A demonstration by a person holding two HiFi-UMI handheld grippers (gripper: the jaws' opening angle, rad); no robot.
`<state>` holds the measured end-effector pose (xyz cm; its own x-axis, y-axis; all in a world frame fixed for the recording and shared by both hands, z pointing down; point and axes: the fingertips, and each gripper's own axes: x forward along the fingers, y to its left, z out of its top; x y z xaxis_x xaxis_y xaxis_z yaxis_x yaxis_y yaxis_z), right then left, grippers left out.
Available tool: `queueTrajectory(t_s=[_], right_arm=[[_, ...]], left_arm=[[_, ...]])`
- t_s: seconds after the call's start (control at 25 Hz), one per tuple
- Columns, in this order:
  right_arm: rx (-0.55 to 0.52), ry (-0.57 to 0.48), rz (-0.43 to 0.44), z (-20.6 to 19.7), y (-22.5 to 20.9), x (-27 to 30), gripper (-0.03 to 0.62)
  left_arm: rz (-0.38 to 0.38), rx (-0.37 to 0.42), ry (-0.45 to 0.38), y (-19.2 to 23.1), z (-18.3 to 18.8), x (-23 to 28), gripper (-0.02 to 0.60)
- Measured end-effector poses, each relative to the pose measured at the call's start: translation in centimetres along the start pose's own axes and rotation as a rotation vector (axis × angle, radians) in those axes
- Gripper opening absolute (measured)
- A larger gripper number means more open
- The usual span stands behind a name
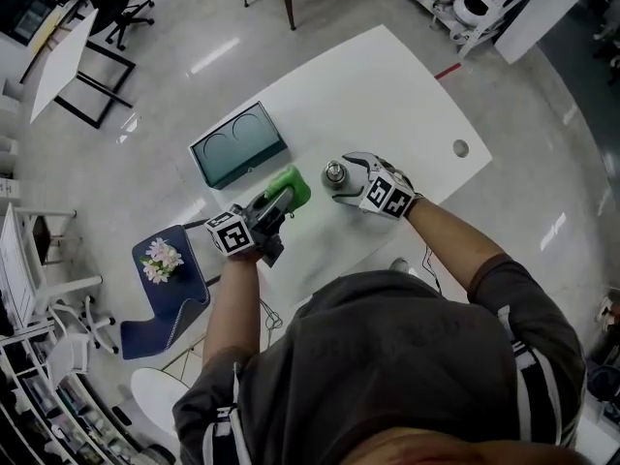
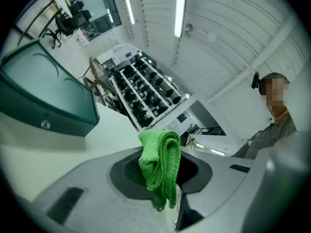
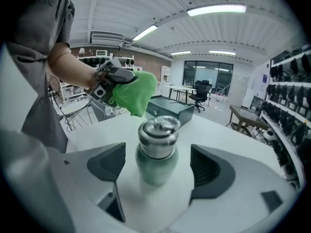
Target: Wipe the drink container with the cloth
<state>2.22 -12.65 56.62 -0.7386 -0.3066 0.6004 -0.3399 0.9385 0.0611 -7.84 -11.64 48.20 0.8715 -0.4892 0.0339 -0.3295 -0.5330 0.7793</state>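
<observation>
From the head view, we are looking down on a white table (image 1: pixel 387 76) standing on a pale, glossy floor (image 1: pixel 194 37). A teal case (image 1: pixel 237 145) is lying at the table's left edge. We are clenching the green cloth (image 1: pixel 289 187) in the left gripper (image 1: pixel 281 200), just left of the drink container (image 1: pixel 335 173). That container is standing upright near the table's near edge, and the right gripper (image 1: pixel 347 182) is reaching around it. Off the table to the left, a blue chair (image 1: pixel 165 298) is carrying a small bunch of flowers (image 1: pixel 161 259).

In the left gripper view, the jaws are pinching the cloth (image 2: pixel 159 166), which is bunching up above them and drooping below. Beyond it, the table (image 2: pixel 102 135) is running toward the case (image 2: pixel 43 96) and a rack of dark gear (image 2: pixel 146 91) under a ribbed white ceiling.

In the right gripper view, the jaws are standing wide and released, and the container (image 3: pixel 156 149), steel-capped with a green body, is standing between them, touching neither pad. Farther off, the left gripper (image 3: pixel 109 79) is holding the cloth (image 3: pixel 135 93) up beside the cap, apart from it. Behind, strip lights (image 3: pixel 216 9) are glowing over an office chair (image 3: pixel 200 93) and wall shelves (image 3: pixel 291 91).
</observation>
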Motion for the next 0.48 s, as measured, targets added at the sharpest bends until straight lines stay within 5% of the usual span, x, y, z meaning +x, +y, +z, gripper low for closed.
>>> queueTrajectory(t_s=[0.2,0.48], right_arm=[[0.049,-0.117,-0.071,4.7,-2.1,-7.1,0.398],[0.158,-0.322,-0.210,9.1,-5.9,-20.1,0.304]], left_arm=[[0.065,0.230,-0.016,-4.5,3.7,0.7,0.083],[0.187,0.551,-0.107,-11.1,8.9,1.1,0.083]])
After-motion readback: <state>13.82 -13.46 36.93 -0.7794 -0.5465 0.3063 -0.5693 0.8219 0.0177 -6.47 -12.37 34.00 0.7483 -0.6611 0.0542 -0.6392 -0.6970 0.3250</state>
